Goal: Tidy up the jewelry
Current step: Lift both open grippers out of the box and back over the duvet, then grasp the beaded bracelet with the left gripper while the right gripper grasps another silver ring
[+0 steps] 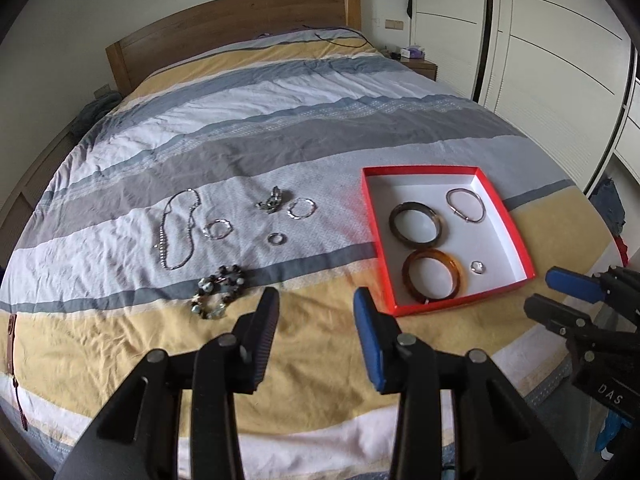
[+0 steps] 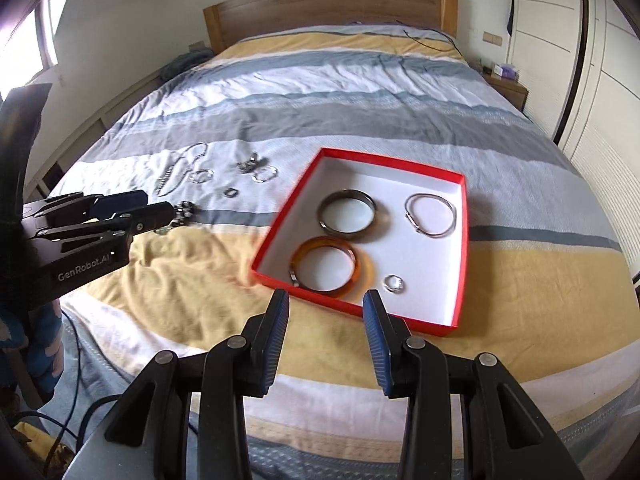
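Ahead of the left gripper (image 1: 316,300), just past its black finger, lies the beaded bracelet (image 1: 219,290) on the bedspread (image 1: 320,128); its jaws stand apart, holding nothing. Further out lie the long chain necklace (image 1: 178,232) and small rings — light, limp, slippery pieces likely to slump; I would pinch the bracelet across its beads, the chain at its bunched end. Beyond the right gripper (image 2: 326,300), also parted and empty, sits the red box (image 2: 464,240) with the stiff amber bangle (image 2: 325,265) inside.
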Action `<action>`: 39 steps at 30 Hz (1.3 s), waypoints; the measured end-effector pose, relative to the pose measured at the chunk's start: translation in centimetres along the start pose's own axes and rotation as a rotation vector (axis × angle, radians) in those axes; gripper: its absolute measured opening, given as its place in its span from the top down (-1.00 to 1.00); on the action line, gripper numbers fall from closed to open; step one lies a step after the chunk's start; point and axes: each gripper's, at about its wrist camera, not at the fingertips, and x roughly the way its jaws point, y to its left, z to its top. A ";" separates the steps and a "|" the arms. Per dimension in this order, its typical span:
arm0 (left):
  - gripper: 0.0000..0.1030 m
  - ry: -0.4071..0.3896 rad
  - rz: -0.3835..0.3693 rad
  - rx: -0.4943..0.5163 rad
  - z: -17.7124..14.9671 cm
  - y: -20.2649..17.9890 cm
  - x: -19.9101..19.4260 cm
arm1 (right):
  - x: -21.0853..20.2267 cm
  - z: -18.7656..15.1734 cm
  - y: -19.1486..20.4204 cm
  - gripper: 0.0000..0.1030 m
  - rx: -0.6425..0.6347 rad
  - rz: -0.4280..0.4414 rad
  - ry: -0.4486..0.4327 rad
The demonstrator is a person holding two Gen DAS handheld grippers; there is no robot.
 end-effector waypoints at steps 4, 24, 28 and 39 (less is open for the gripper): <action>0.22 -0.016 0.027 -0.018 -1.2 1.7 -2.5 | -1.2 0.0 2.0 0.26 -0.018 0.015 -0.015; 0.20 -0.016 0.088 -0.162 -5.4 10.6 -6.8 | -1.1 1.6 10.3 0.26 -0.094 0.116 -0.064; 0.20 0.004 0.076 -0.186 -5.6 11.7 -6.0 | 0.2 2.0 11.2 0.26 -0.103 0.124 -0.049; 0.19 0.080 0.076 -0.231 -6.5 14.6 -1.9 | 4.6 2.9 13.2 0.26 -0.127 0.145 0.012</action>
